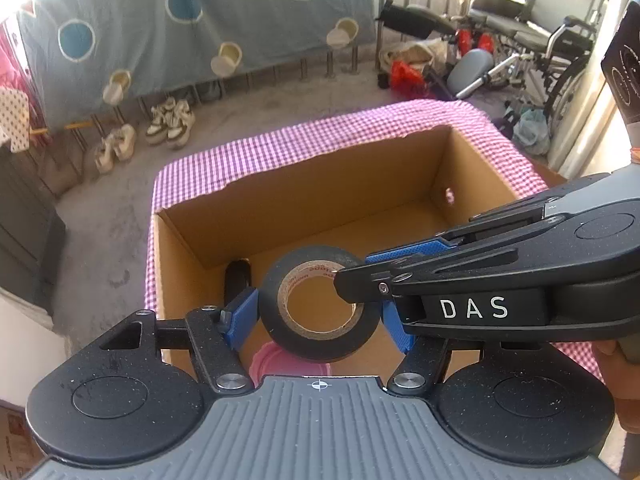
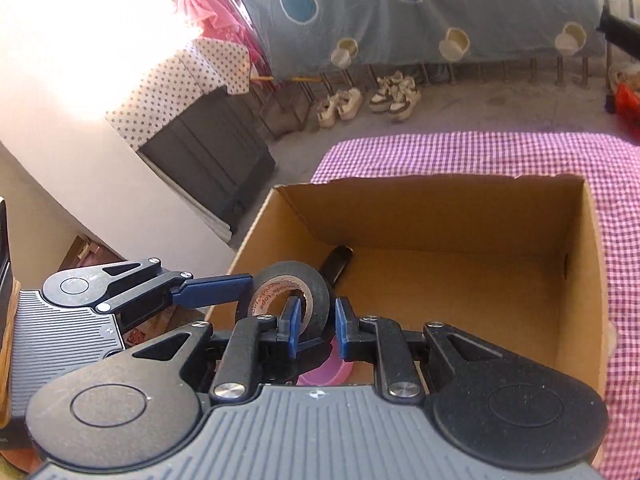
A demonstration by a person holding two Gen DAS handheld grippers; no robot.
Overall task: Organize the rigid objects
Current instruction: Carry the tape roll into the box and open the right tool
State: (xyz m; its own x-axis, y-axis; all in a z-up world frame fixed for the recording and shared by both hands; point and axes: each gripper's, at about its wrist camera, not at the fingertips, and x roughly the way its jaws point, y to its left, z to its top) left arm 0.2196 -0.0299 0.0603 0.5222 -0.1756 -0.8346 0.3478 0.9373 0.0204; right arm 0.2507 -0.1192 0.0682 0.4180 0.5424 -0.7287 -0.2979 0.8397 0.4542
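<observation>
a black roll of electrical tape with a pale cardboard core (image 1: 320, 304) hangs in the air over the near left corner of an open brown cardboard box (image 1: 304, 200), caught between both tools at once. the left gripper (image 1: 320, 312) has its blue-padded fingers (image 1: 242, 316) pressed against the outer sides of the roll, one on each side, so it is clamped across the roll's full width. the right gripper (image 2: 314, 326) comes in from the right of the box; in its own view one blue finger (image 2: 291, 326) sits inside the roll's core hole and the other stands just outside the black wall, with a narrow gap showing on that outer side, so i cannot tell whether it truly pinches the wall.

inside the box, a dark oblong object (image 2: 336, 266) lies on the floor against the far left corner, and a pink round lid-like thing (image 2: 326, 374) shows on the floor right below the roll, mostly hidden by the grippers. the box stands on a pink-and-white checked cloth (image 2: 460, 154), which spreads beyond the box's far and right walls. beyond the cloth, past the far wall, pairs of pale sneakers (image 1: 170, 120) sit on the grey floor under a hanging blue sheet with round patches (image 1: 200, 12).
</observation>
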